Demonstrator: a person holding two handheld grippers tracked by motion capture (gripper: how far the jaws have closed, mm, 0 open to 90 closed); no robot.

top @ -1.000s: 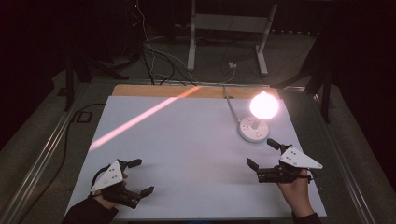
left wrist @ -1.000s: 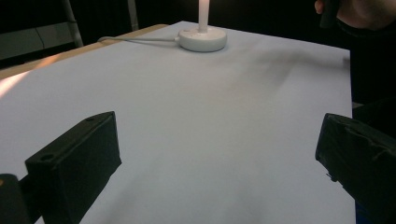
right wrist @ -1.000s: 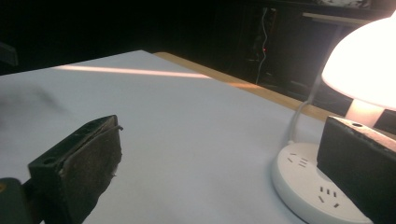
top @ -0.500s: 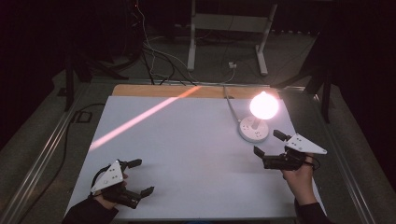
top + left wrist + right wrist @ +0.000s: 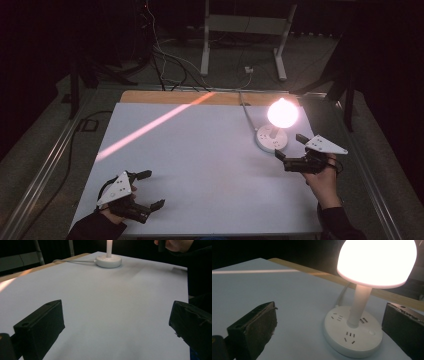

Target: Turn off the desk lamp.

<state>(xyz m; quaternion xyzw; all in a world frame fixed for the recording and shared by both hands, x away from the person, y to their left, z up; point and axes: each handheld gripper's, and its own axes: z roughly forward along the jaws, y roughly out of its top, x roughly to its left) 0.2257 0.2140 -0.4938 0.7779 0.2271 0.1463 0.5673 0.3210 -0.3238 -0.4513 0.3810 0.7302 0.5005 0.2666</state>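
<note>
A small white table lamp (image 5: 282,113) glows at the back right of the white tabletop (image 5: 200,155). Its round base (image 5: 271,140) carries socket slots, plain in the right gripper view (image 5: 352,336) under the bright shade (image 5: 377,261). My right gripper (image 5: 290,147) is open just in front and to the right of that base; in its own view the gripper (image 5: 329,327) has the base lying between and beyond its jaws, apart from both. My left gripper (image 5: 151,189) stands open at the front left, nothing between its jaws (image 5: 116,327). The lamp base (image 5: 109,261) is far ahead of it.
The lamp's white cable (image 5: 246,111) runs back over a wooden strip (image 5: 165,96) at the table's far edge. A pinkish streak of light (image 5: 150,127) crosses the left half. Metal rails (image 5: 45,170) flank the table; a stand (image 5: 240,25) and cables lie on the floor behind.
My right gripper has moved up the table toward the lamp base and turned slightly. The left gripper has stayed where it was.
</note>
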